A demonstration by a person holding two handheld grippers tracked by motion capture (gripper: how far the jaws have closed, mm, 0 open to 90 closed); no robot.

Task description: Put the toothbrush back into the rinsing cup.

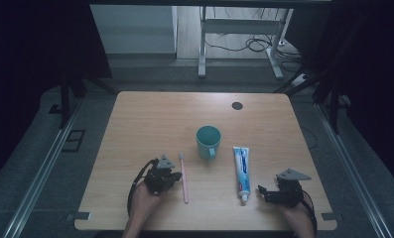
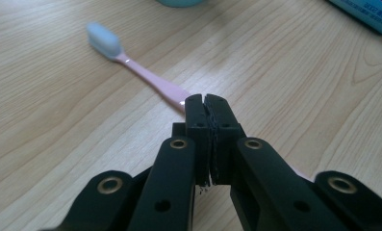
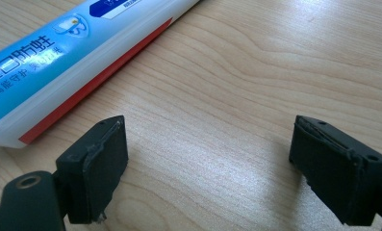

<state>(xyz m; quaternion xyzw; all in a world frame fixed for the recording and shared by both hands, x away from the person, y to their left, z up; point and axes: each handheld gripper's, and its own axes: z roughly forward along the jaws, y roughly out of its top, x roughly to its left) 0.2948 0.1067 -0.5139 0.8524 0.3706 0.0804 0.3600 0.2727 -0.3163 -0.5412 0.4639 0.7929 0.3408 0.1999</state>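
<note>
Your left gripper point(image 2: 208, 103), jaws pressed together and holding nothing, sits over the pink toothbrush point(image 2: 145, 79) at frame centre. Your right gripper point(image 3: 210, 163) stands wide, empty, beside the toothpaste tube point(image 3: 78, 53) at upper left.

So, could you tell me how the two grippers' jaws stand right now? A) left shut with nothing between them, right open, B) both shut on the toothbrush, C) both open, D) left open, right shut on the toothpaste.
A: the left gripper has its jaws pressed together just above the toothbrush, not around it, while the right gripper has its jaws wide apart over bare table beside the toothpaste.
</note>
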